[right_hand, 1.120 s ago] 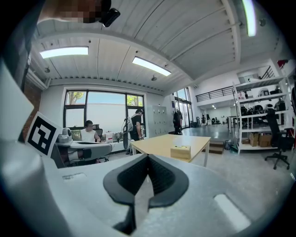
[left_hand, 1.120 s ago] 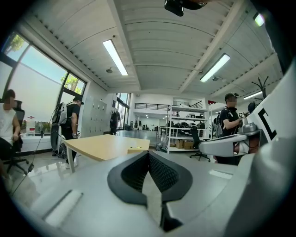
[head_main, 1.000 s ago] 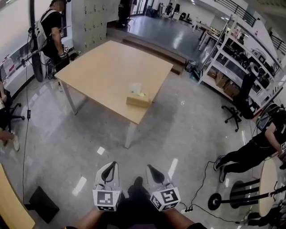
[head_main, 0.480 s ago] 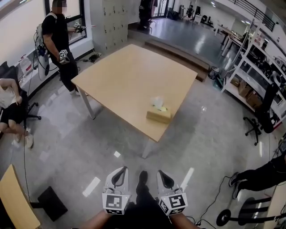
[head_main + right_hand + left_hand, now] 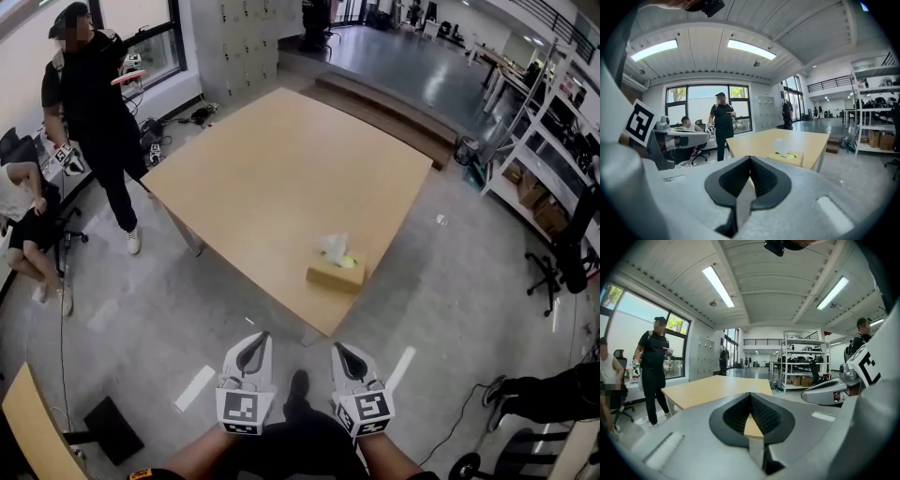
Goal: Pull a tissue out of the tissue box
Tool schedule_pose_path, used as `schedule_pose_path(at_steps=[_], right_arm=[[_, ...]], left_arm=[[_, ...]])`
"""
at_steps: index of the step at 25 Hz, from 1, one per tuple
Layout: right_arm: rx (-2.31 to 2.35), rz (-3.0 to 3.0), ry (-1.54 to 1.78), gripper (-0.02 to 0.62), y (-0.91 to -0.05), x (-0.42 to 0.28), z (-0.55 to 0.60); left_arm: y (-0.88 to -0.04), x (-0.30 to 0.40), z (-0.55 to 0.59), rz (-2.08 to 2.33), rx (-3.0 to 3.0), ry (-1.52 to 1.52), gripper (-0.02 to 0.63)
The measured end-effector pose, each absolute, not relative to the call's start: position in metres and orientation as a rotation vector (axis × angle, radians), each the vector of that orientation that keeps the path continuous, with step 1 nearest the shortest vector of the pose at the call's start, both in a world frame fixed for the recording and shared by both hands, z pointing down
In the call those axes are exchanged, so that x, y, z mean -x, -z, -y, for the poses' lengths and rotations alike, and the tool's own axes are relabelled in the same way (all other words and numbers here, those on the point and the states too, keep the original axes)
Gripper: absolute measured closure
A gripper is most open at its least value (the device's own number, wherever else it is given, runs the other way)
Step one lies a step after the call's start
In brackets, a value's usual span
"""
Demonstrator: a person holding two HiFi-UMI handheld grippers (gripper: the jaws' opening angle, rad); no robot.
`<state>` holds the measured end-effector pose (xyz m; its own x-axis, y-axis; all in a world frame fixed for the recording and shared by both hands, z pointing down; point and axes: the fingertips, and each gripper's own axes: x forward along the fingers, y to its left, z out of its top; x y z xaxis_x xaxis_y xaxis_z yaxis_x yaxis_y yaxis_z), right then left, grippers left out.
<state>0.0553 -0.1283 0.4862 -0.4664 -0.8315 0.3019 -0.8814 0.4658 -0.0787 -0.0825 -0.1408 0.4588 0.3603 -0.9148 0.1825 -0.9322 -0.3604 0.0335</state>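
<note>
A tan cardboard tissue box [image 5: 336, 274] sits near the front corner of the big wooden table [image 5: 272, 169], with a white tissue [image 5: 335, 248] sticking up from its slot. Both grippers are held low in front of me, short of the table's edge and well away from the box. My left gripper [image 5: 254, 340] is shut and holds nothing. My right gripper [image 5: 343, 351] is also shut and holds nothing. In the right gripper view the box [image 5: 787, 159] and its tissue [image 5: 780, 146] lie ahead, to the right of the closed jaws. The left gripper view shows only the table [image 5: 717, 387] past its jaws.
A person in black [image 5: 94, 112] stands by the table's left side, and another sits on a chair [image 5: 19, 216] at the far left. Metal shelving [image 5: 553, 141] and an office chair [image 5: 567, 262] stand at the right. A black mat [image 5: 111, 429] lies on the floor.
The table and tissue box have come much closer and lower in the head view as I move forward with both grippers. Both stay shut. The person in black has shifted beside the table.
</note>
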Motion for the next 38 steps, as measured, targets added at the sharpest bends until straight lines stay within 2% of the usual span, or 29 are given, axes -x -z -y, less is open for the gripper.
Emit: schedule_pose_path(at_steps=[7, 18, 25, 35, 38], right_arm=[[-1.421, 2.476, -0.296, 0.601, -0.490, -0.057, 0.223], [-1.465, 2.285, -0.342, 0.483, -0.529, -0.065, 0.320], [-1.485, 2.140, -0.387, 0.448, -0.556, -0.071, 0.353], [-1.463, 2.009, -0.445, 0.456, -0.590, -0.064, 0.368], [-1.468, 1.969, -0.445, 0.531, -0.590, -0.065, 0.370]], left_arm=[[-0.455, 0.082, 0.214, 1.751, -2.472, -0.187, 0.588], [-0.483, 0.090, 0.267, 1.671, -2.449, -0.307, 0.586], [-0.491, 0.080, 0.312, 1.556, -2.522, -0.346, 0.572], [-0.524, 0.062, 0.330, 1.377, -2.556, -0.419, 0.577], [-0.528, 0.060, 0.334, 1.337, -2.555, -0.427, 0.581]])
